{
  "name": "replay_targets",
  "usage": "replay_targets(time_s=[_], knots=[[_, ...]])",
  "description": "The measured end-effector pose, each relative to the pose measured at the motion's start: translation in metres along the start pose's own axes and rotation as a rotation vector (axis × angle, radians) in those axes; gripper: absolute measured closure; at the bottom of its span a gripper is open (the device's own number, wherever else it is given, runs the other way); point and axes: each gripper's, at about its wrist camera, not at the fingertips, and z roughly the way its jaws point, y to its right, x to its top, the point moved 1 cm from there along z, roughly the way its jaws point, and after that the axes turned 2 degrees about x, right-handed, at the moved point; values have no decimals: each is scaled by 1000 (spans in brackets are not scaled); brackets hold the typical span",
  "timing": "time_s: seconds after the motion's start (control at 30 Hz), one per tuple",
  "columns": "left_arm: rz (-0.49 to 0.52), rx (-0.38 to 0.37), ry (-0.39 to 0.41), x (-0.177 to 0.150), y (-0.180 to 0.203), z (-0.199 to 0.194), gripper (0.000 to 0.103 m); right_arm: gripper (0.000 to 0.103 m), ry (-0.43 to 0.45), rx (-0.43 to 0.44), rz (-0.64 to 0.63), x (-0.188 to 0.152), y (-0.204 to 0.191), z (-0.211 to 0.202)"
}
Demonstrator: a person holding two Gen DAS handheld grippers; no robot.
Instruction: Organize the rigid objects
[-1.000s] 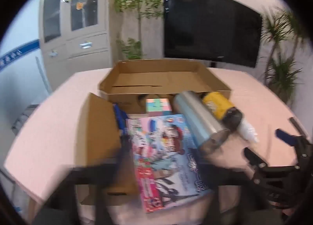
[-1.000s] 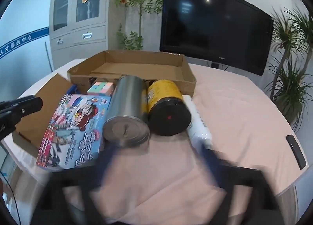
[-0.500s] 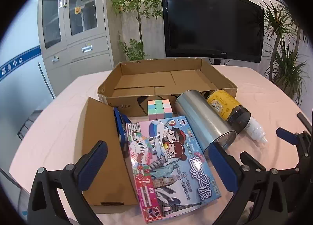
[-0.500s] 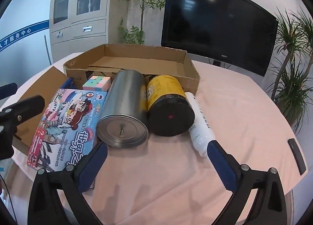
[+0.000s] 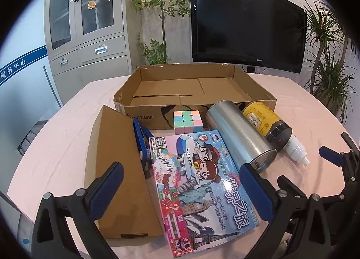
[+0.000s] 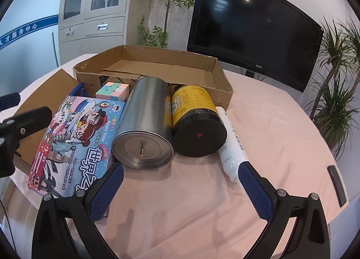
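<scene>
Before the shallow brown cardboard box (image 5: 193, 92), your left gripper (image 5: 180, 182) and right gripper (image 6: 180, 182) hover wide open, empty; pastel puzzle cube (image 5: 188, 121), silver metal canister (image 6: 144, 128), yellow-labelled black-lidded jar (image 6: 195, 121), white tube (image 6: 231, 141) and colourful board-game box (image 5: 200, 187) lie just beside it.

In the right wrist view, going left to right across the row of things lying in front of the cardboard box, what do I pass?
Board game box → silver metal canister → yellow jar with a black lid → white bottle.
</scene>
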Motion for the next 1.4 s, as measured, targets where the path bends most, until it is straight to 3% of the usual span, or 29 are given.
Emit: replay_targets(time_s=[0.27, 0.5, 0.63, 0.87, 0.93, 1.03, 1.23, 1.4], knots=[[-34, -31, -5, -1, -16, 2, 1, 1, -4, -10, -37, 8, -15, 0], [-127, -79, -10, -3, -62, -4, 1, 1, 12, 42, -70, 21, -45, -2], [-201, -106, -30, -10, -100, -7, 1, 0, 52, 168, -130, 28, -78, -15], [-386, -216, -187, -43, -159, 21, 2, 1, 166, 440, -290, 32, -152, -54], [-423, -293, -206, -52, -164, 27, 3, 1, 153, 516, -311, 31, -173, -58], [-495, -437, -246, -57, -164, 39, 20, 2, 107, 549, -331, 28, -200, -56], [-493, -472, -240, -46, -167, 47, 29, 11, 24, 523, -354, 29, -234, -42], [-477, -492, -261, -39, -177, 62, 27, 26, -40, 553, -353, 30, -243, -17]])
